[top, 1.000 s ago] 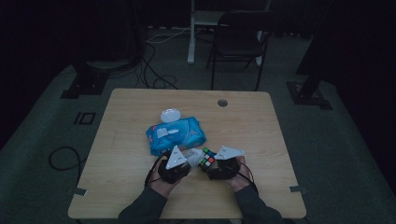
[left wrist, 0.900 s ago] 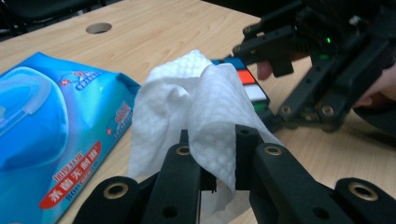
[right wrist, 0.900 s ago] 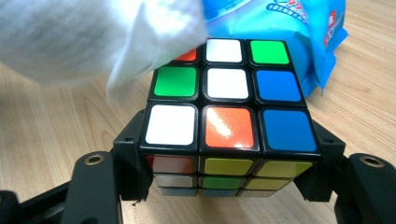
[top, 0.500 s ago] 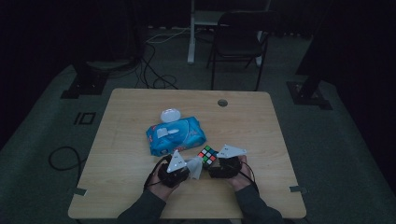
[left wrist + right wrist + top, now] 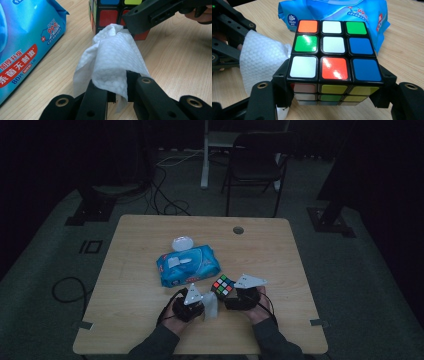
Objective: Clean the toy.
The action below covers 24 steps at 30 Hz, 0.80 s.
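Wooden table [image 5: 130, 320] sitting in a dim room. Nearest the person, left gripper [image 5: 200, 309] is clenching a white wipe [image 5: 112, 62]; right gripper [image 5: 231, 301] is clamping the puzzle cube [image 5: 332, 55], wipe touching it. Beyond, blue wipe pack [image 5: 187, 265] is lying flat.

Dim room: dark chair [image 5: 260, 167] behind wooden table [image 5: 135, 250], cables [image 5: 165, 195] on floor.

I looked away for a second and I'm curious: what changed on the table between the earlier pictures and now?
The left gripper, shut on a white wipe, has sunk a little beside the cube, so the wipe now hangs lower by its side. Nothing was picked up or let go. The right gripper still clamps the cube in the same spot, and the blue wipe pack has not moved.
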Motion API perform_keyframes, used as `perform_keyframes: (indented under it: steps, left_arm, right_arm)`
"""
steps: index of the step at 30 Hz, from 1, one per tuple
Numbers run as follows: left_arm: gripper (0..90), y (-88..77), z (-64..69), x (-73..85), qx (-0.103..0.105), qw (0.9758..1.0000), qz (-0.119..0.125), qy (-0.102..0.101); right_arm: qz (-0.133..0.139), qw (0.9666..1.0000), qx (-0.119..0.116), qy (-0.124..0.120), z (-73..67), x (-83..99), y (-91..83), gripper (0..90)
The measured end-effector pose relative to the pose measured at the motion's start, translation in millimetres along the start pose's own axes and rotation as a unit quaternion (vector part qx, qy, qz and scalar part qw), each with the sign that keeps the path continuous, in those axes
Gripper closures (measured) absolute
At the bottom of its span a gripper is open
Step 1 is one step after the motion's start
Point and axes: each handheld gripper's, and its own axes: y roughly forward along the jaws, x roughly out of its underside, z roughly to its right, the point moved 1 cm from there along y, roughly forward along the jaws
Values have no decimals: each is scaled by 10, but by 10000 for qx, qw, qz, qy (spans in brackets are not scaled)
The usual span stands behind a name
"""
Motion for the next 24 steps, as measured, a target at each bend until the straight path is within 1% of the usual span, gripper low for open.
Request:
perform_keyframes:
  steps: [4,10,16,24]
  left_arm:
    - [852,-18,2,-20,-8,10000,33,8]
    - [852,-108,-5,-95,-46,9998,206,7]
    - [852,-164,7,-166,-54,9995,315,75]
    - [852,-190,67,-213,23,9991,392,173]
  right_arm:
    - [-48,10000,12,-50,-18,3,15,347]
    - [-134,9998,35,-115,-31,14,43,347]
    - [-187,9997,35,-122,-35,20,56,347]
    - [-300,9992,95,-235,-57,31,85,347]
